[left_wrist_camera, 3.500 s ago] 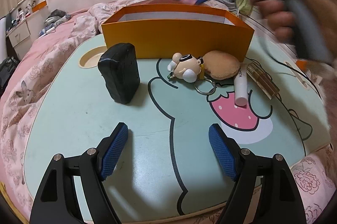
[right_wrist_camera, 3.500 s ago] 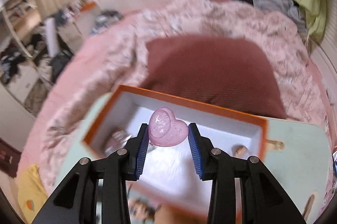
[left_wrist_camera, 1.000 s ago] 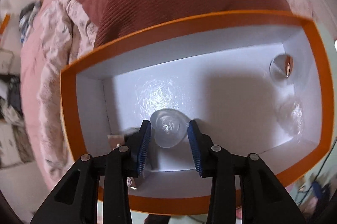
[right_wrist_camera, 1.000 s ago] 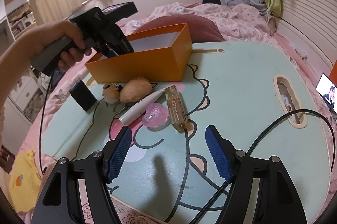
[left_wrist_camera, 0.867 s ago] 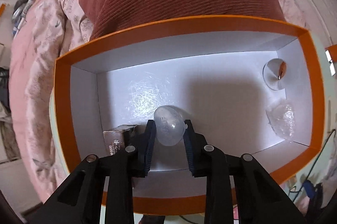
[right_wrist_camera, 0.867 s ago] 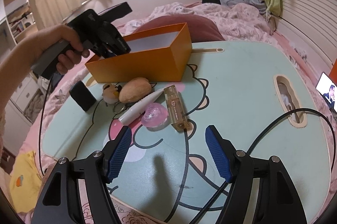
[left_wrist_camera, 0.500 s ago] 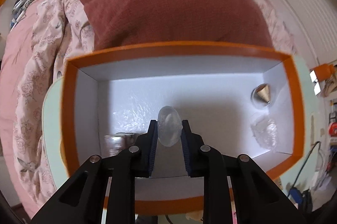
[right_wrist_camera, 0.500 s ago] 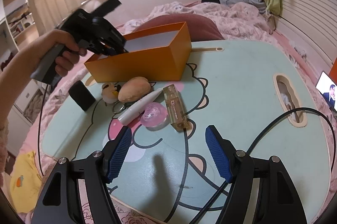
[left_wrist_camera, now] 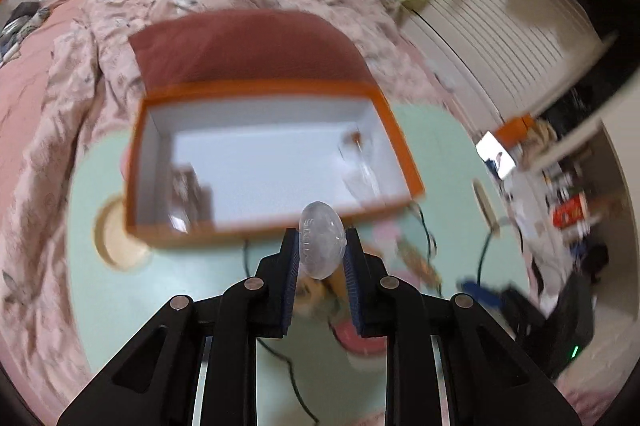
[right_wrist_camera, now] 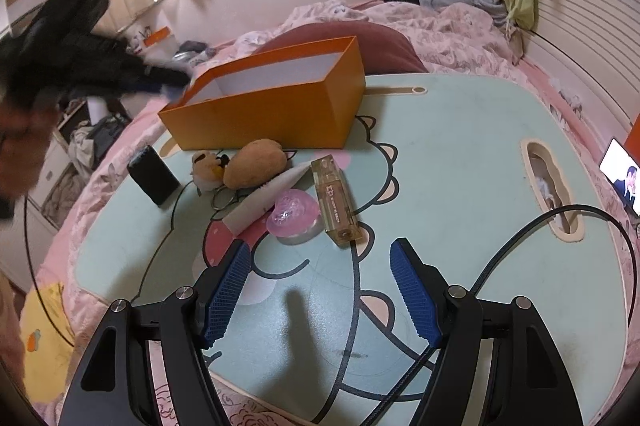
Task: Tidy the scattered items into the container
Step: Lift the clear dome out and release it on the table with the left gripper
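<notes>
My left gripper [left_wrist_camera: 322, 254] is shut on a clear oval shell [left_wrist_camera: 322, 246], held in the air above the near wall of the orange box [left_wrist_camera: 272, 230]. The right wrist view shows that gripper as a dark blur [right_wrist_camera: 172, 83] at the box's left end [right_wrist_camera: 280, 117]. My right gripper [right_wrist_camera: 320, 290] hovers open and empty over the table. Just beyond it lie a pink heart [right_wrist_camera: 294, 211], a gold bottle [right_wrist_camera: 336, 201], a white tube [right_wrist_camera: 264, 203], a plush keychain [right_wrist_camera: 254, 163] and a black case [right_wrist_camera: 154, 175].
Inside the box sit a small brown pack [left_wrist_camera: 186, 185] and blurred clear pieces [left_wrist_camera: 360, 161]. The mint cartoon table [right_wrist_camera: 460, 153] stands on a pink bed with a dark red cushion [left_wrist_camera: 240, 45] behind the box. A black cable [right_wrist_camera: 520, 238] crosses the table's right side.
The left gripper shut on the clear shell inside the box, then rose and pulled back over the near wall with it. The right gripper has not moved.
</notes>
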The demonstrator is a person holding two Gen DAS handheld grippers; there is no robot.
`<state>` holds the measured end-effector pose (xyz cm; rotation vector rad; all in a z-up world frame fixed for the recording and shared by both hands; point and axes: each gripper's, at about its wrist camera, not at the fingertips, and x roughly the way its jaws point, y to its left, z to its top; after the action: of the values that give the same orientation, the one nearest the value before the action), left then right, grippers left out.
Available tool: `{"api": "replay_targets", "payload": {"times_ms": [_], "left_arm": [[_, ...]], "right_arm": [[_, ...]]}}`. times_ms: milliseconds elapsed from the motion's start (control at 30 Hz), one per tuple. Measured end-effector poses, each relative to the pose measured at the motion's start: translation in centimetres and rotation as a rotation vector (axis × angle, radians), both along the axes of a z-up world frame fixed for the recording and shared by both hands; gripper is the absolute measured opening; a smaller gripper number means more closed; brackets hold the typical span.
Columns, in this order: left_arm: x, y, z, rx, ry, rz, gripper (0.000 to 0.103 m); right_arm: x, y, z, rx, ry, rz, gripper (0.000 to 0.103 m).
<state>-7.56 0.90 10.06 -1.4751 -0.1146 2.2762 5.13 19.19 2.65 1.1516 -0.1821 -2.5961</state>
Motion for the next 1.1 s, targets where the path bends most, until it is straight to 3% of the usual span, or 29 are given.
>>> {"api": "replay_targets", "payload": {"times_ms": [167,400,633,800,1000,1100], "left_arm": [[3.9,0.6,-1.5,-0.011,0.073,0.005,0.023],[4.8,0.3,-3.3,-0.054,0.126,0.023,0.024],[6.5,-1.1,-2.3,0.004,0.237,0.112,0.056],[9.7,-1.6,-2.9,0.046,0.264,0.15,0.057],[14.3,-0.7,-4.2,-0.018,0.323,0.187,0.057],[15.7,-0.6,-5.0,-0.033,0.325,0.215,0.057]], "right_arm": [[0.0,-0.1,-0.1,0.005,-0.002,0.001,0.072],[-0.1,-0.3,-0.2,0.009,-0.006,0.002,0.072],[-0.1,-0.3,-0.2,0.011,-0.008,0.002,0.072],[-0.1,-0.4,-0.2,0.015,-0.009,0.004,0.072],[-0.6,-0.7,0.1,0.019,-0.014,0.022,0.072],[-1.8,-0.5,1.9,0.013,0.011,0.033,0.072]]}}
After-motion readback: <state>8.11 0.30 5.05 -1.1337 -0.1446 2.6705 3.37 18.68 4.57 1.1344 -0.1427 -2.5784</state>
